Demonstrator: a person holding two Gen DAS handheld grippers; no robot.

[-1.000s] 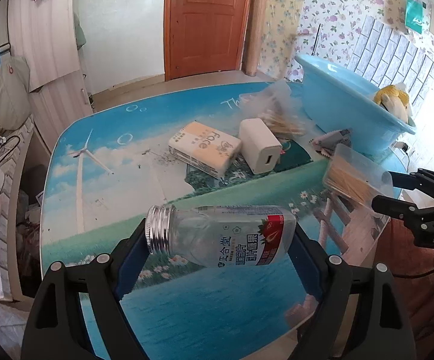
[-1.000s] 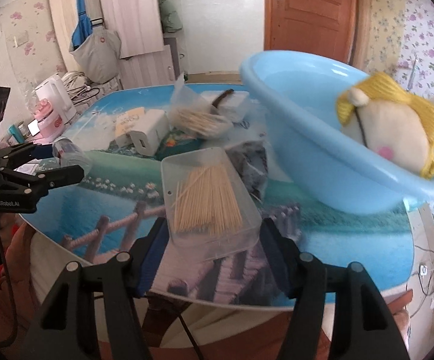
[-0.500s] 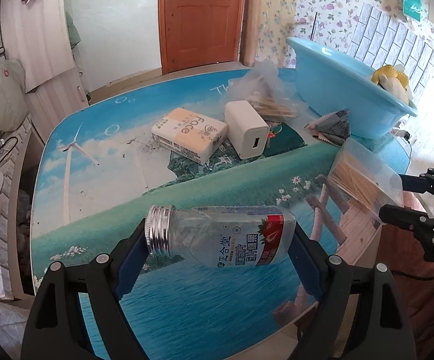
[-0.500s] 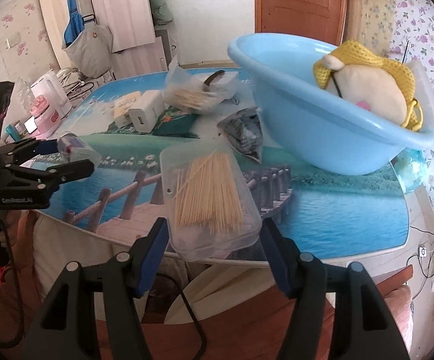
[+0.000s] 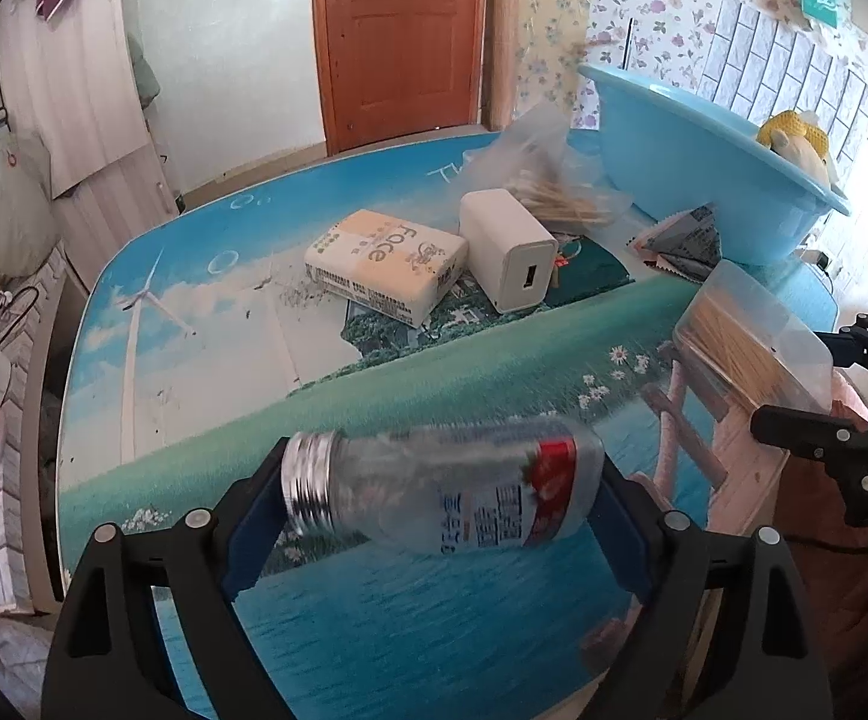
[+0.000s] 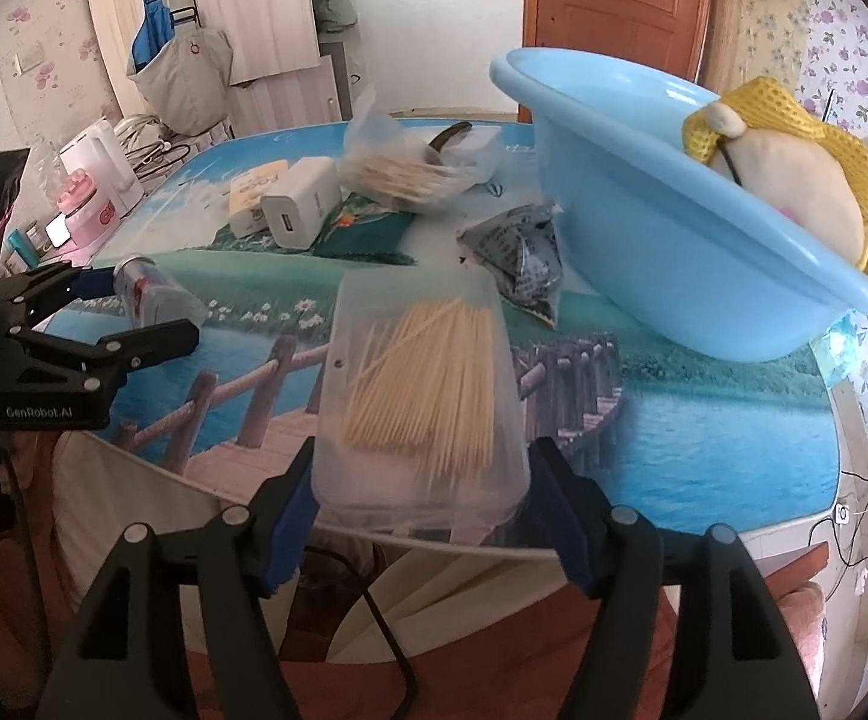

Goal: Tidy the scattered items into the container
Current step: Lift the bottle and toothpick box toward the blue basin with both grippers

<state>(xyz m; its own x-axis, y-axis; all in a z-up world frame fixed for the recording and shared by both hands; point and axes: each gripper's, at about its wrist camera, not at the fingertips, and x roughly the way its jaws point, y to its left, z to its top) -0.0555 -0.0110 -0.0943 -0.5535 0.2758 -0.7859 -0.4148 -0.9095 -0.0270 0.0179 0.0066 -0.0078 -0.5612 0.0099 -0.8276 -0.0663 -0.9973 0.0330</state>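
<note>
My left gripper (image 5: 434,510) is shut on a clear plastic bottle (image 5: 439,495) with a silver cap and red label, held sideways above the table's near edge. My right gripper (image 6: 422,486) is shut on a clear box of toothpicks (image 6: 422,396), held above the table's front edge; the box also shows in the left wrist view (image 5: 751,342). The light blue basin (image 6: 661,222) stands at the right with a yellow and cream plush toy (image 6: 793,174) on its rim. The left gripper (image 6: 134,312) with the bottle (image 6: 155,297) shows at the left of the right wrist view.
On the table lie a tissue pack (image 5: 386,264), a white charger (image 5: 508,258), a bag of wooden sticks (image 5: 547,192) and a grey foil packet (image 6: 520,258). Pink and white appliances (image 6: 95,192) stand beside the table at the left.
Both grippers pulled back and rose slightly with their loads; the bottle tilted a little in the left gripper. The items on the table have not moved.
</note>
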